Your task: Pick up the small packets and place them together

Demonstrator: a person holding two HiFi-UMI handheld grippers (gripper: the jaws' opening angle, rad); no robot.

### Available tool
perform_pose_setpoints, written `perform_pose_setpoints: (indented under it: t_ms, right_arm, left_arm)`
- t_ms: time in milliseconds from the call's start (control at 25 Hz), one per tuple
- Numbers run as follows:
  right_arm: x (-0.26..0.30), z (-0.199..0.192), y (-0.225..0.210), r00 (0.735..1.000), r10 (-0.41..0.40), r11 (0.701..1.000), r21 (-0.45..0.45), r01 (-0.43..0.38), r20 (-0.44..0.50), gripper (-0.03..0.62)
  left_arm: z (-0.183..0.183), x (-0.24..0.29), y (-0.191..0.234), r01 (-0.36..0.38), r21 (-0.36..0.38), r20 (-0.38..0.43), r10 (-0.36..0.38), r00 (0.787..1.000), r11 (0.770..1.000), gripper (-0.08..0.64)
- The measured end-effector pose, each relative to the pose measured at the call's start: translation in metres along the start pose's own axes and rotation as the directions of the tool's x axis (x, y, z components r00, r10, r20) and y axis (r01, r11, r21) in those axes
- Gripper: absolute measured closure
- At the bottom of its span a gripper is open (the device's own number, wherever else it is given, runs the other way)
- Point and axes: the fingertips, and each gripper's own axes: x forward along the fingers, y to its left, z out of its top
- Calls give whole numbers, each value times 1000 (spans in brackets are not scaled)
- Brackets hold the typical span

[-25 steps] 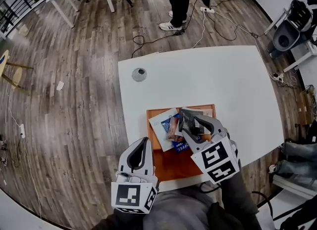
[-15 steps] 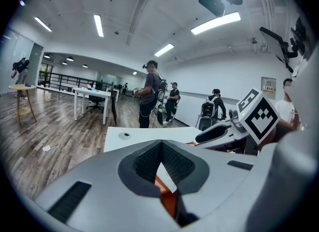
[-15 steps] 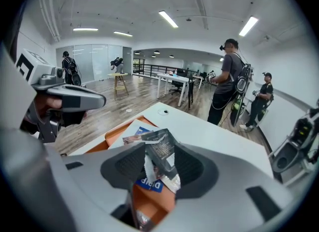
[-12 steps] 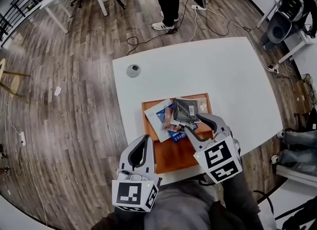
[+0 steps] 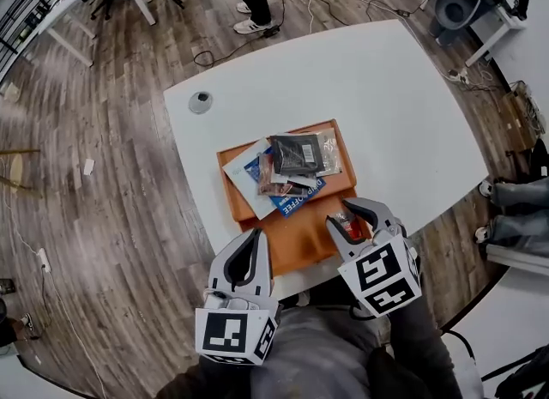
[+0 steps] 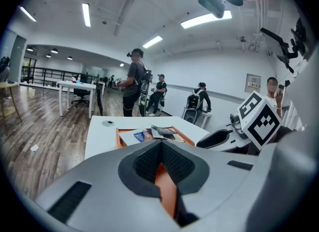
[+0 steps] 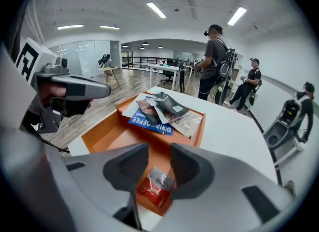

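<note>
The red packet (image 7: 158,186) lay on the orange tray (image 5: 292,247), directly under my right gripper (image 7: 159,152) and between its jaws. A second ago this gripper was over the pile (image 5: 292,166) of packets; it had now come back to the tray's near corner. Its jaws had just been closing, but they stood apart and did not yet press the packet. I judged this to be the start of the next pick, with the pile ahead of the gripper as the goal. My left gripper (image 5: 251,236), at the left, was pressed together and empty. The tray sat on a white table (image 5: 386,97); beyond it were a wooden floor (image 5: 103,131) and people (image 7: 214,59).
</note>
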Motion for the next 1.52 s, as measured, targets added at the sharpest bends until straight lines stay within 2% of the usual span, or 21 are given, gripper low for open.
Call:
perform_pose_setpoints:
  t_ms: [280, 520, 600, 680, 840, 1000, 1160, 1240, 1320, 1520]
  right_arm:
    - [1, -37, 5, 998, -17, 999, 38, 19, -65, 446]
    - [0, -48, 11, 998, 6, 998, 63, -2, -66, 450]
    - [-3, -48, 11, 999, 6, 998, 70, -3, -47, 484]
    - [-8, -48, 6, 1000, -4, 996, 84, 6, -23, 570]
    - [-21, -47, -11, 999, -39, 991, 132, 35, 21, 586]
    - [-31, -53, -30, 995, -93, 979, 188, 82, 46, 586]
    - [-36, -66, -46, 993, -107, 971, 219, 94, 48, 586]
    - [-37, -71, -53, 992, -115, 966, 237, 100, 51, 586]
    - [-37, -75, -58, 992, -116, 962, 253, 100, 51, 586]
    - [-34, -85, -71, 993, -111, 954, 286, 94, 44, 586]
  left_arm:
    - [-18, 6, -13, 55, 12, -44, -54, 998, 998, 565]
    - [-25, 20, -26, 104, 26, -72, -102, 992, 994, 565]
    - [-24, 27, -35, 128, 40, -81, -124, 989, 991, 565]
    - [-22, 33, -46, 153, 60, -92, -147, 985, 986, 565]
    - [-25, 46, -68, 204, 102, -138, -189, 972, 974, 565]
    - [-38, 63, -86, 264, 146, -218, -229, 949, 953, 565]
    - [-49, 80, -101, 295, 161, -282, -243, 928, 942, 565]
    - [-55, 87, -109, 323, 162, -320, -260, 911, 933, 565]
    - [-65, 92, -117, 360, 156, -377, -282, 882, 920, 565]
    - [-96, 101, -132, 454, 136, -532, -322, 783, 881, 565]
